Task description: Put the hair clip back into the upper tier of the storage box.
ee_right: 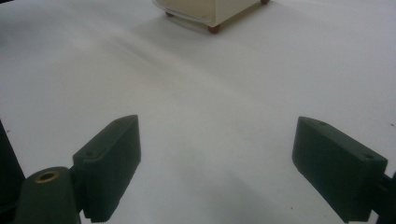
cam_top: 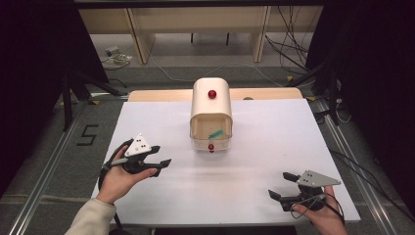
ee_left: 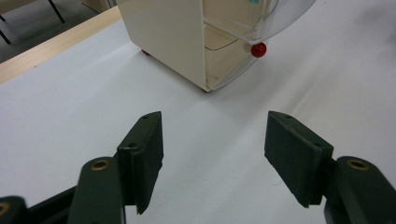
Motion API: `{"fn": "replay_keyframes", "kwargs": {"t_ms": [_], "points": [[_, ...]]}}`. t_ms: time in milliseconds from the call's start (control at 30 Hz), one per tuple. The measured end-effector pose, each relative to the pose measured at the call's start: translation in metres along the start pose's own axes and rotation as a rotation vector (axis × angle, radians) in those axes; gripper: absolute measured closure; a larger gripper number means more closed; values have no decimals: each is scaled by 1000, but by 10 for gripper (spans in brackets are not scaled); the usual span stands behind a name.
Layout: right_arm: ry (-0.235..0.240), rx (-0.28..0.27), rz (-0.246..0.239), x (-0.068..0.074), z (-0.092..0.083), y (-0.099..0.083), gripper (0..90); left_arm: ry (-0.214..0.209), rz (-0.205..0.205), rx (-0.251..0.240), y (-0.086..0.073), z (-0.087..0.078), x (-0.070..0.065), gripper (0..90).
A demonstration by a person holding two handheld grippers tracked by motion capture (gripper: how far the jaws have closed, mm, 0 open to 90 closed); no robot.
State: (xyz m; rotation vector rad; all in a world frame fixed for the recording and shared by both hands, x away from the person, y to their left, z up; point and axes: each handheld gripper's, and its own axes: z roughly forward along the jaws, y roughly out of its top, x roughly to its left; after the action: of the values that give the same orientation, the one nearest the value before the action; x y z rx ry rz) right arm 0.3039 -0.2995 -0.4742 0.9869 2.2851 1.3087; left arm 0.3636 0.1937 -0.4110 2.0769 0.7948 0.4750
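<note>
A cream bread-bin-like box stands at the middle back of the white table, with a red knob on top and a second red knob on its clear front flap. A small teal object lies inside it. My left gripper is at the front left, open with nothing between its jaws, aimed toward the box and its knob. At the front right, my right gripper is open and holds nothing; the box's base lies far ahead of it.
A wooden strip borders the table's far side. Black stands and loose cables sit on the floor beyond the table. Metal rails run along both sides.
</note>
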Motion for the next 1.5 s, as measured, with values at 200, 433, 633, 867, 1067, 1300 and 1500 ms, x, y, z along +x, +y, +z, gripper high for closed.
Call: {"fn": "replay_keyframes", "kwargs": {"t_ms": [200,433,633,867,1067,1300,1500], "points": [[1,0,-1,0,0,0,164,-12,-21,-2,-10,4,-3,371],[1,0,0,0,0,0,164,-15,-22,0,-22,10,-7,371],[2,0,-3,0,0,0,164,-18,-25,3,-32,15,-9,369],[4,1,-6,0,0,0,165,-15,-18,7,-38,17,-11,366],[4,1,-5,0,0,0,164,-14,-23,0,-44,17,-12,363],[3,5,-5,1,0,0,165,-15,-13,0,-47,18,-14,360],[4,7,-6,1,0,0,164,-19,-14,-15,-46,18,-16,359]]}}
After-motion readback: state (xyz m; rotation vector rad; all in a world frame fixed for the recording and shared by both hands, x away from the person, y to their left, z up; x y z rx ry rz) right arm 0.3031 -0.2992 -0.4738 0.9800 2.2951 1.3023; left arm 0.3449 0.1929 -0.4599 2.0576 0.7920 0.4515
